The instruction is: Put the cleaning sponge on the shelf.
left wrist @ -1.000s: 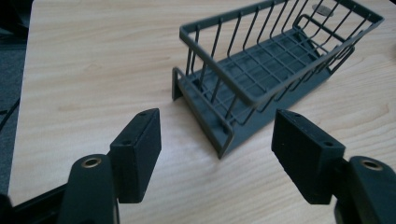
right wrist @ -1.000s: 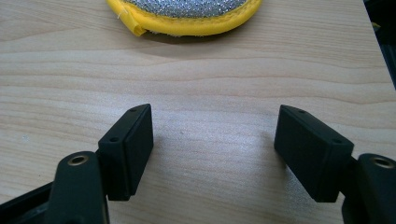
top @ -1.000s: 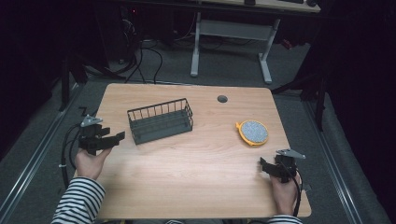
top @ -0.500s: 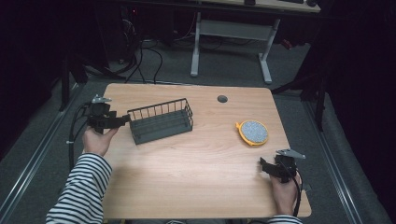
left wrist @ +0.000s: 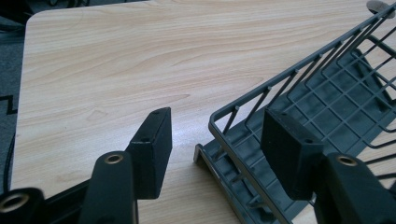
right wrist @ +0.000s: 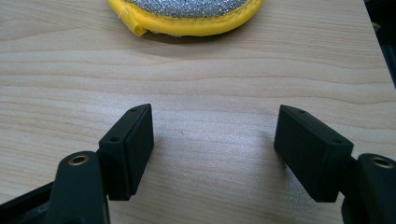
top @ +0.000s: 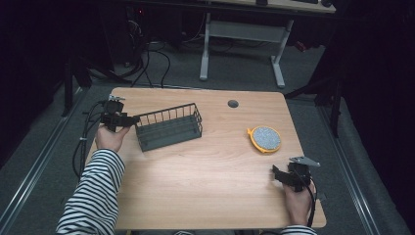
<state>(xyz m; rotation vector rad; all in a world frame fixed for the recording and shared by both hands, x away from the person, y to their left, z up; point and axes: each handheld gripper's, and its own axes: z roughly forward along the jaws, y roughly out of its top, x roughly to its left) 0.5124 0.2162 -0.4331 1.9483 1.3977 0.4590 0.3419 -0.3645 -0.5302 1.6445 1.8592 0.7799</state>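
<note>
Wire basket (top: 169, 126), dark grey and empty, sits toward the upper left of the wooden table (top: 205, 186) in the high view, its near end wall straddled by the left gripper (top: 133, 119), which a person in a striped sleeve (top: 93, 196) holds at the frame's left edge. In the left gripper view the fingers (left wrist: 152, 147) have just been closing, one outside the basket's end and the other inside over its grid floor, with the top rim wire between them but not yet pinched. To do this step well, the judgement is that the gripper should settle squarely across the rim wire (left wrist: 261, 95), so the pads meet it flat and not on a slanting upright bar, and close fully before any pull, since a thin wire could slip or let the light basket twist. At the lower right of the high view the right gripper (top: 280, 177) rests low over bare table, its fingers (right wrist: 128, 149) spread wide and holding nothing, with a round yellow-edged scouring pad (top: 264, 138) just beyond them. No brand, label or readable writing appears on the basket, the pad or either gripper.
</note>
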